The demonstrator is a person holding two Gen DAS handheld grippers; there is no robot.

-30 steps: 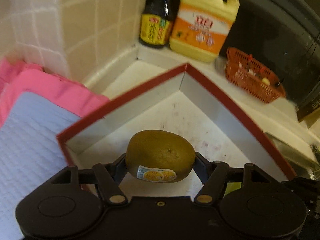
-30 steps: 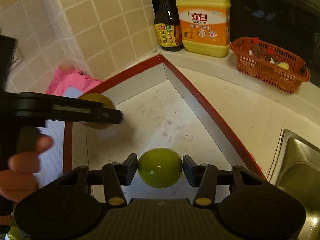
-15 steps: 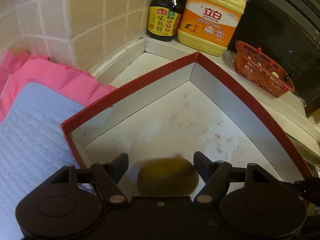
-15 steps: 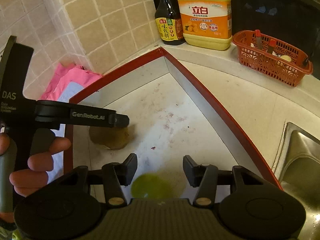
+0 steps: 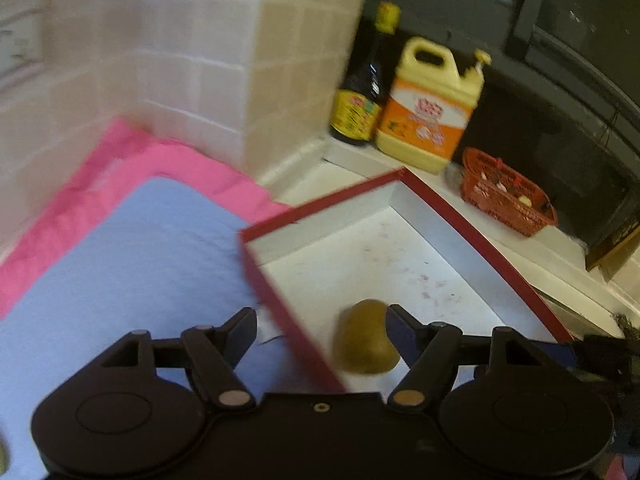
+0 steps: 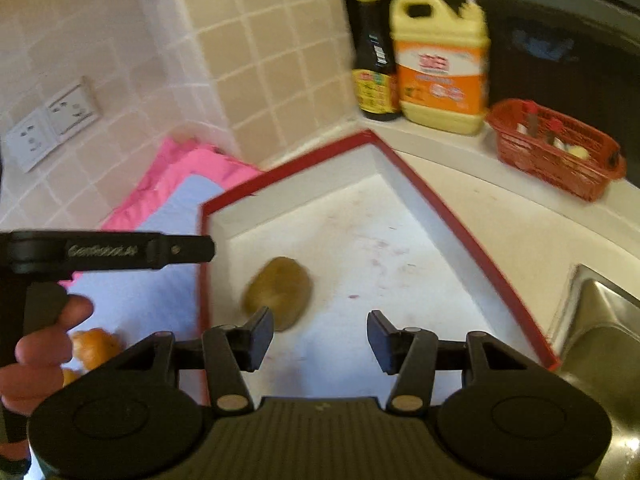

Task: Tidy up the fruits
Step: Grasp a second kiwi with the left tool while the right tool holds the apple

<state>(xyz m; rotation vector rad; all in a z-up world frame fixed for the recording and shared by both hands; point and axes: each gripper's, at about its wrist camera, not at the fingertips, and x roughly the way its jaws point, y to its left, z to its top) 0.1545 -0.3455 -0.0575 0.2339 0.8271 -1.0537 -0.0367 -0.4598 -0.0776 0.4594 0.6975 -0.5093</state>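
Note:
A brown kiwi (image 5: 366, 338) (image 6: 278, 292) lies on the white floor of the red-rimmed box (image 5: 320, 201) (image 6: 288, 171), near its left wall. My left gripper (image 5: 320, 320) is open above that wall, with the kiwi just inside its right finger and untouched. In the right wrist view the left gripper (image 6: 192, 249) reaches in from the left, held by a hand (image 6: 44, 344). My right gripper (image 6: 320, 322) is open over the box with nothing between its fingers. The green fruit is not in view. Orange fruit (image 6: 94, 346) sits on the blue mat (image 6: 132, 292).
The blue mat with a pink border (image 5: 140, 260) lies left of the box, against the tiled wall. A dark bottle (image 5: 360, 100), a yellow jug (image 5: 432, 116) and a red basket (image 5: 504, 192) stand behind. A steel sink (image 6: 600, 332) is at right.
Both grippers opened and let go of their fruit. The kiwi dropped onto the box floor, and the green fruit dropped out of sight. Both grippers pulled back and up, the left also leftward.

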